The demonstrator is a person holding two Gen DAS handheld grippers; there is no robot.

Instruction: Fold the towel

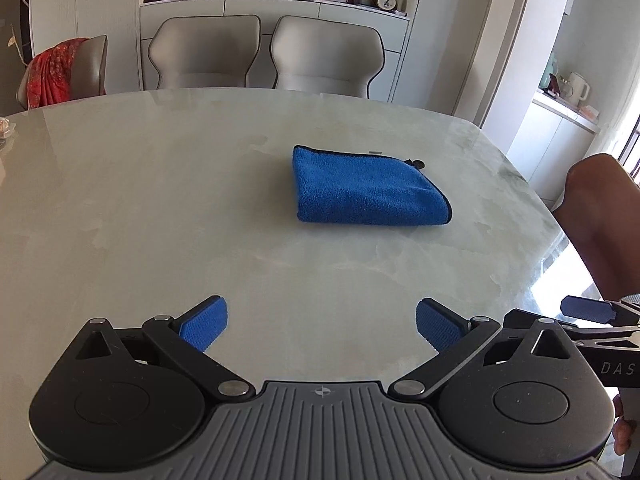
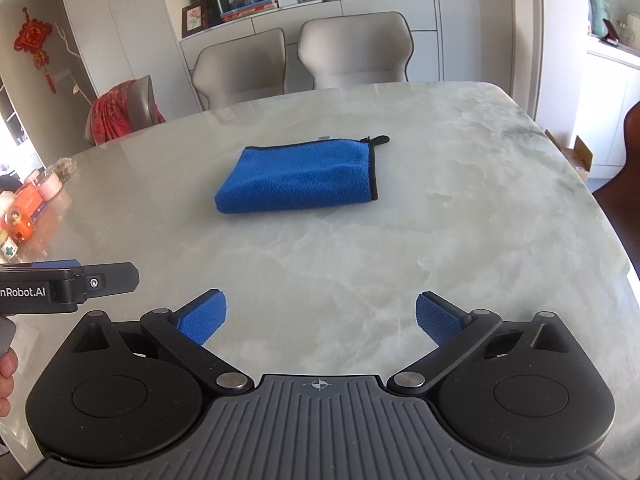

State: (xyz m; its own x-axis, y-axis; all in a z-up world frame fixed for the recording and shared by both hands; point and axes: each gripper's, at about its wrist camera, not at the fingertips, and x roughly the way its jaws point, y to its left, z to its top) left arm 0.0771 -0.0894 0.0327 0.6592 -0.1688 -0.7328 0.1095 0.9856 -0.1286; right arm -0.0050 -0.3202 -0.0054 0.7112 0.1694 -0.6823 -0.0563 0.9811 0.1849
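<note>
Towel (image 1: 366,186), blue microfibre with black edging: folded into a compact rectangle, flat on marble dining table (image 1: 140,184), mid-surface, nearer the far edge. Left gripper (image 1: 322,326): jaws spread wide, empty, above the near edge. Right gripper (image 2: 320,322): jaws likewise spread, empty, just beside it. Two beige chairs (image 2: 300,56) at the far edge.

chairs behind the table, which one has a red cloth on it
The grey chair at the table's far left, draped with a red patterned cloth; the two pale upholstered chairs side by side are bare.
</note>
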